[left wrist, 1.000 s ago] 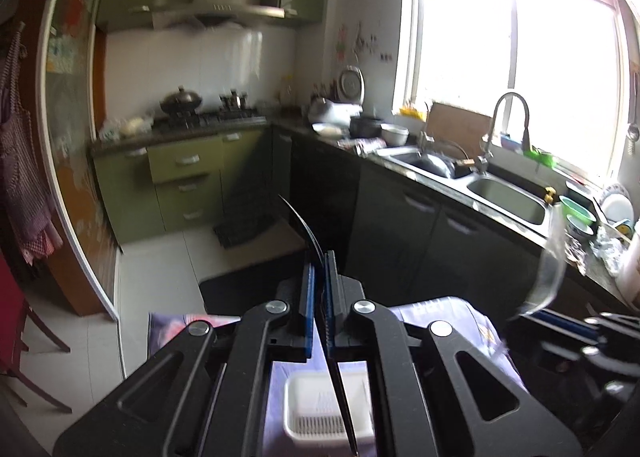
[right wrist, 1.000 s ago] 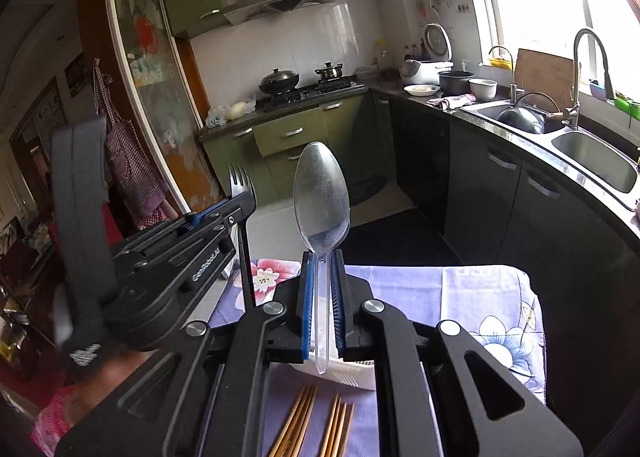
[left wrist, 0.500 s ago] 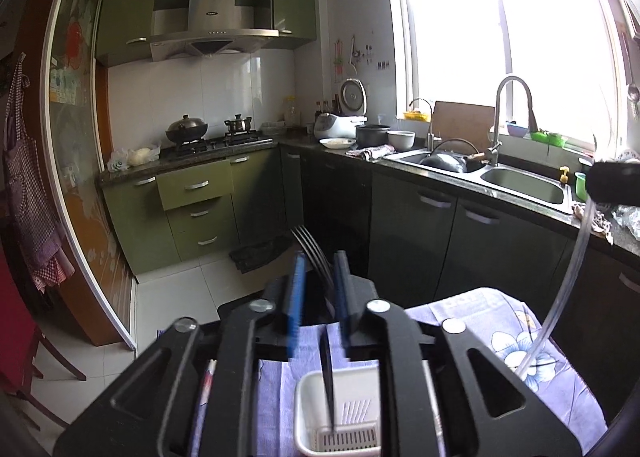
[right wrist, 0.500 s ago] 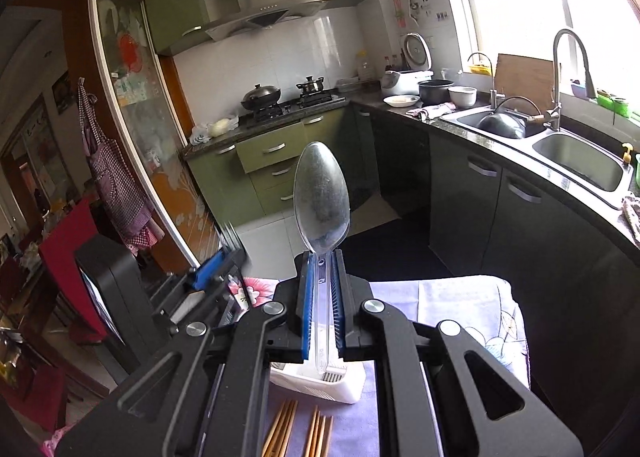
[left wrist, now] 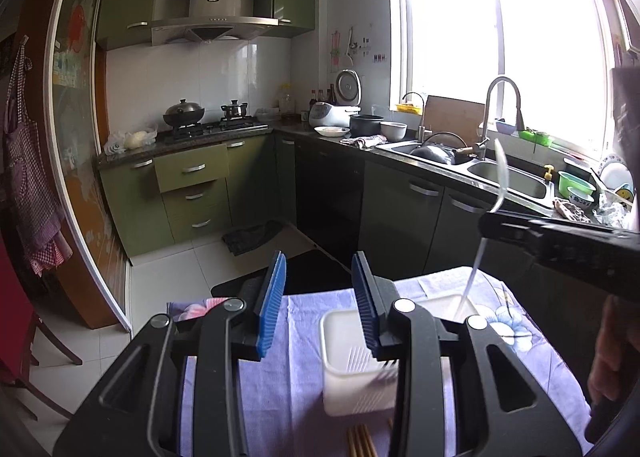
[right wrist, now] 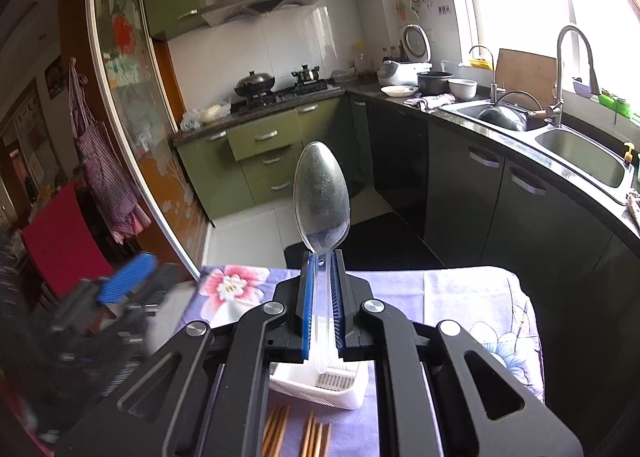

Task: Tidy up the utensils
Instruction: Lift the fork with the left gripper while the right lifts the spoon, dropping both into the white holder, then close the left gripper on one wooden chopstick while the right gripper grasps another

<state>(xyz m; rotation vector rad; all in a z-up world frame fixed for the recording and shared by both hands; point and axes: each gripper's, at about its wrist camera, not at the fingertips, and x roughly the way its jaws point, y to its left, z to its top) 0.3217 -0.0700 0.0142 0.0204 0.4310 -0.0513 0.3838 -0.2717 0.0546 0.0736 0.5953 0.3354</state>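
Note:
My left gripper (left wrist: 319,289) is open and empty above a white plastic utensil basket (left wrist: 352,373). A black fork's tines (left wrist: 389,365) show in the basket beside the right finger. My right gripper (right wrist: 321,289) is shut on a clear plastic spoon (right wrist: 321,197), bowl up, its handle end hanging over the basket (right wrist: 320,387). In the left wrist view the spoon (left wrist: 500,173) and right gripper (left wrist: 560,237) are at the right, over the basket's far corner. Wooden chopsticks (right wrist: 296,437) lie in front of the basket. The left gripper (right wrist: 124,281) shows blurred at left.
The basket stands on a small table with a purple flowered cloth (right wrist: 460,297). Beyond are dark kitchen cabinets (left wrist: 400,217), a sink with a tap (left wrist: 500,161) at the right, a stove with pots (left wrist: 200,117) and a red chair (right wrist: 60,241) at the left.
My left gripper has opened and let go of the black fork, which now sits in the basket. My right gripper with the spoon has come lower over the basket.

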